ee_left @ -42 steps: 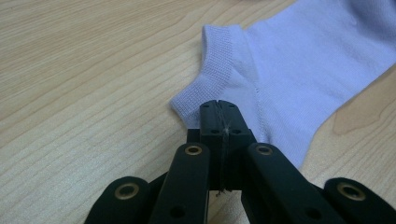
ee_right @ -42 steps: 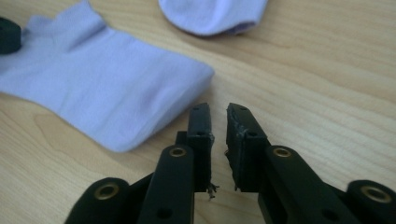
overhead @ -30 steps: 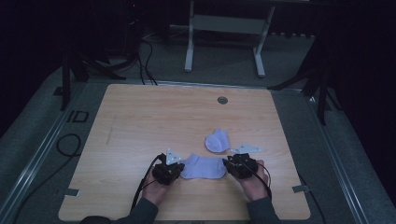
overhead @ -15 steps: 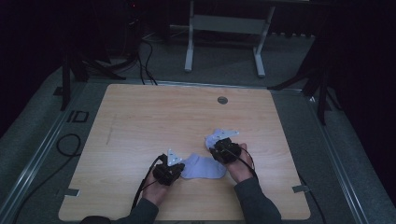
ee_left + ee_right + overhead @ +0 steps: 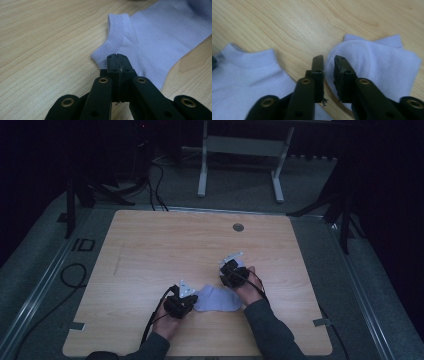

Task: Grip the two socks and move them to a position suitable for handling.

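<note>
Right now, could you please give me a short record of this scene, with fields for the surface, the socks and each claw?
surface: wooden table
flat sock: pale lilac, lying flat between the two hands
folded sock: pale lilac, doubled over, lying apart from the flat one
left claw: jaws shut on the cuff edge of the flat sock
right claw: jaws have just been closing, a narrow gap remains, poised at the rounded edge of the folded sock, no grip on it yet
</note>
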`<action>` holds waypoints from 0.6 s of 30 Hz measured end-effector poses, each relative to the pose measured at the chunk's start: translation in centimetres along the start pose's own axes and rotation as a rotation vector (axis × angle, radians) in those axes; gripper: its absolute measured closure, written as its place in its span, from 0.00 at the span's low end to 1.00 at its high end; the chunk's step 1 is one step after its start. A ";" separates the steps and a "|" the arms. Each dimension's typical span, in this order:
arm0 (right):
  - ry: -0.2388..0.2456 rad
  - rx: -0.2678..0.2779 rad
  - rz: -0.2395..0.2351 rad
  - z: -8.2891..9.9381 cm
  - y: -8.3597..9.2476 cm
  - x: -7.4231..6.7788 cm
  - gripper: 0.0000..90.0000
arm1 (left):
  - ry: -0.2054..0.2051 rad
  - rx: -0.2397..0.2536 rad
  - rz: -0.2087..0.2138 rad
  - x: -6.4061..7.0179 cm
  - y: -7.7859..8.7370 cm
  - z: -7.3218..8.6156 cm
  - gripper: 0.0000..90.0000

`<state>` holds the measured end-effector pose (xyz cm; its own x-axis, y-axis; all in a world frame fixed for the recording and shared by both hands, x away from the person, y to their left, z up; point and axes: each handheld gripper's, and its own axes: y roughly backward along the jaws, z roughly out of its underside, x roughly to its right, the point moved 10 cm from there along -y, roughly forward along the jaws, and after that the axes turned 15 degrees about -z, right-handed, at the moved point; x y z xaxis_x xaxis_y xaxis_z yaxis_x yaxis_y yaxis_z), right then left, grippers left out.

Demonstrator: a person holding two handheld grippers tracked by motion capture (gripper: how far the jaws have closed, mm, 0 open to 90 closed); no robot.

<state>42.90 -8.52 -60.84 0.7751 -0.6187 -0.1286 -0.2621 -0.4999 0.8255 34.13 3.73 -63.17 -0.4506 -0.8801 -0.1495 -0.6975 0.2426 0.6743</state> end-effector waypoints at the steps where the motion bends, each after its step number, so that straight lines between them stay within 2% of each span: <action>1: -0.003 -0.002 -0.005 0.0 -0.2 0.2 0.84 | 0.000 0.001 0.000 0.0 0.0 0.0 1.00; 5: -0.025 -0.039 -0.020 0.2 -1.1 0.7 0.79 | -0.002 0.000 -0.002 0.0 0.0 0.0 1.00; 9: -0.091 -0.064 -0.037 0.3 -1.5 1.0 0.79 | 0.001 0.000 0.000 0.0 0.0 0.0 1.00; 14: -0.113 -0.102 -0.025 0.1 -1.5 1.4 0.89 | -0.002 0.000 -0.003 0.0 0.0 0.0 1.00; 18: -0.124 -0.113 -0.022 -0.1 -1.5 1.8 0.97 | -0.003 0.000 -0.003 0.0 0.0 0.0 1.00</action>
<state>44.74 -8.84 -62.31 0.7010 -0.6820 -0.2085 -0.1742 -0.4473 0.8773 34.14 3.70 -63.18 -0.4500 -0.8798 -0.1532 -0.6989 0.2402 0.6737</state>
